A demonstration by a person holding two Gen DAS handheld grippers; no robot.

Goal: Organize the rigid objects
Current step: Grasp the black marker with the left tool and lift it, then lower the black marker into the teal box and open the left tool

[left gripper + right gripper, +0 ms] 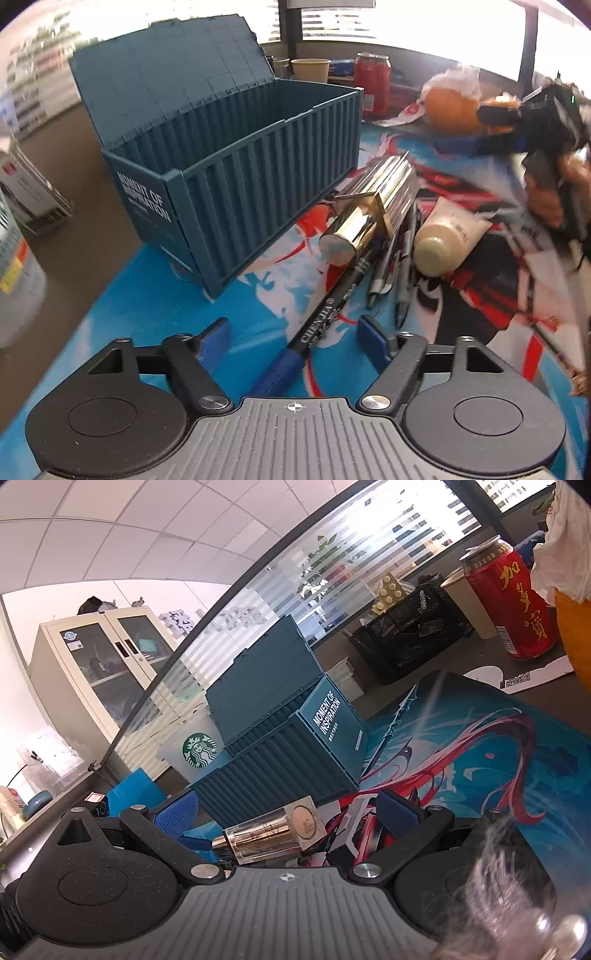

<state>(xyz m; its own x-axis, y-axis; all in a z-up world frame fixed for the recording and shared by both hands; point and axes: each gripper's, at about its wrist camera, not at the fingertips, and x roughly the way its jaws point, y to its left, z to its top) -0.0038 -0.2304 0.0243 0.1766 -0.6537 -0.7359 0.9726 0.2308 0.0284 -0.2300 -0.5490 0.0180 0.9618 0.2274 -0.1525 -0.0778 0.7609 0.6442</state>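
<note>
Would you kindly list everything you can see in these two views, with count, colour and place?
storage box: one, teal, lid open, left on the mat
perfume bottle: one, gold and clear, lying beside the box
cream tube: one, beige, right of the bottle
pens: several, dark and silver, under the bottle
marker: one, black with blue cap, near edge
mat: one, blue and red
can: one, red, behind the mat
left gripper: open, over the marker
right gripper: open, around the perfume bottle
</note>
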